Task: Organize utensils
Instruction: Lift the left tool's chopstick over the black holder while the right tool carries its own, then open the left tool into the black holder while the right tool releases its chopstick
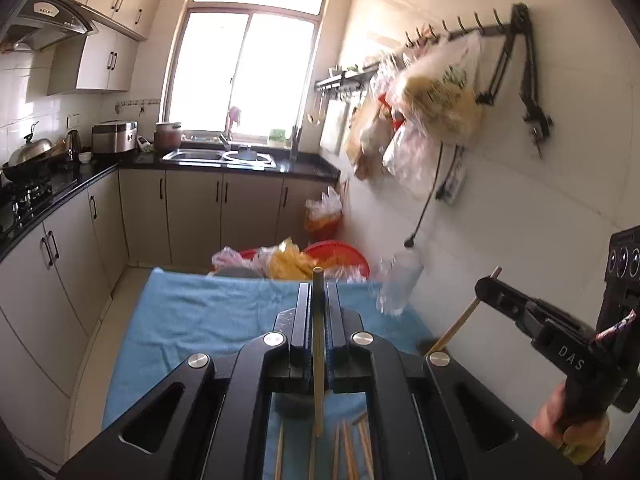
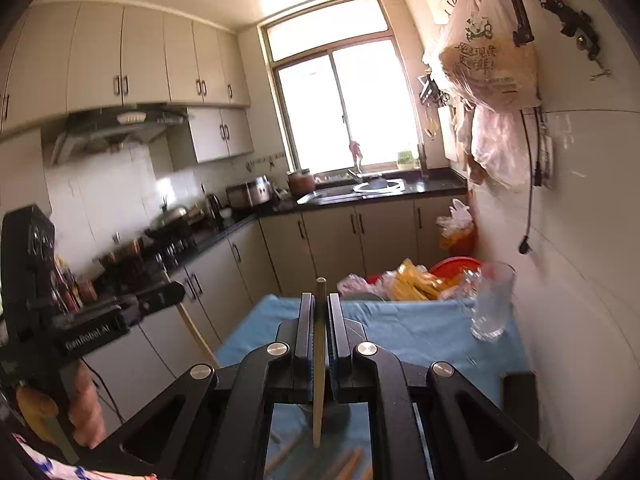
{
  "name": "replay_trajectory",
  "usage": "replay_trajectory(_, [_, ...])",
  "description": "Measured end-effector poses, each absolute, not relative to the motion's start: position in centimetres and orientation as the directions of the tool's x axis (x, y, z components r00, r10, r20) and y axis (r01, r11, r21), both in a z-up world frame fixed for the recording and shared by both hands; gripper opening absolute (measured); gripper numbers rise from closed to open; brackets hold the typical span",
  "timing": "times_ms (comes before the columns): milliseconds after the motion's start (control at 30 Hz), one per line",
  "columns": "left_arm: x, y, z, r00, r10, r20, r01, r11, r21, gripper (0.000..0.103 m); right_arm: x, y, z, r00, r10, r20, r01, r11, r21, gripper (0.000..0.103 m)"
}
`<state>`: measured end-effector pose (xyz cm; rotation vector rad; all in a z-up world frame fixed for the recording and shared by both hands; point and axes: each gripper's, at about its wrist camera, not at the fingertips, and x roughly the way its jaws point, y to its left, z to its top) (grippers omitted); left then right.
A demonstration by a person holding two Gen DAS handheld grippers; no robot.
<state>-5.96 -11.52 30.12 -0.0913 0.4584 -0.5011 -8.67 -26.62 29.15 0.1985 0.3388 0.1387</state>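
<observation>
While each gripper, left gripper [image 1: 319, 300] and right gripper [image 2: 320, 312], pinches one chopstick [image 1: 318, 344] upright above the blue cloth [image 1: 200, 312], near the glass mug [image 2: 490, 304], a thin stick may slip or tip the mug.

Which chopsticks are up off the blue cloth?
Two: one chopstick pinched in the left tool, one chopstick in the right tool. The other chopsticks lie flat below.

It was a home kitchen: cream wall cabinets [image 2: 144, 60] hung over a range hood [image 1: 52, 20], a black countertop [image 1: 240, 166] carried a steel sink [image 1: 218, 156] beneath the window [image 1: 248, 60], and a rice cooker [image 1: 115, 136] sat beside the gas stove [image 1: 28, 196].
</observation>
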Motion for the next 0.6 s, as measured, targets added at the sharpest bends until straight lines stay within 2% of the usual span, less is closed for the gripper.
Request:
replay_trajectory(100, [-3.8,-12.3,31.0,0.795,-0.467,-0.387,0.426,0.884,-0.191,0.005,-6.4,-26.5,30.1,0.945,0.151,-0.290,-0.088,0.972,0.219,0.006])
replay_trajectory(200, [-1.4,-13.2,30.6,0.803,-0.444,-0.398,0.408,0.896,-0.176,0.005,-4.0,-26.2,29.6,0.942,0.128,-0.310,-0.064,0.976,0.210,0.006])
replay_trajectory(367, [2.4,-15.3,26.5,0.768,-0.405,-0.496,0.388,0.910,-0.144,0.005,0.1,-26.2,25.9,0.904,0.118,-0.410,-0.032,0.977,0.212,0.006])
replay_trajectory(500, [4.5,-15.6,22.5,0.705,-0.395,-0.589,0.366,0.914,-0.176,0.005,2.5,-26.2,21.9,0.853,0.130,-0.506,-0.020,0.976,0.217,0.006])
replay_trajectory(600, [4.7,-15.3,21.3,0.693,-0.392,-0.605,0.357,0.916,-0.184,0.005,3.5,-26.3,20.1,0.830,0.121,-0.544,-0.011,0.980,0.200,0.006])
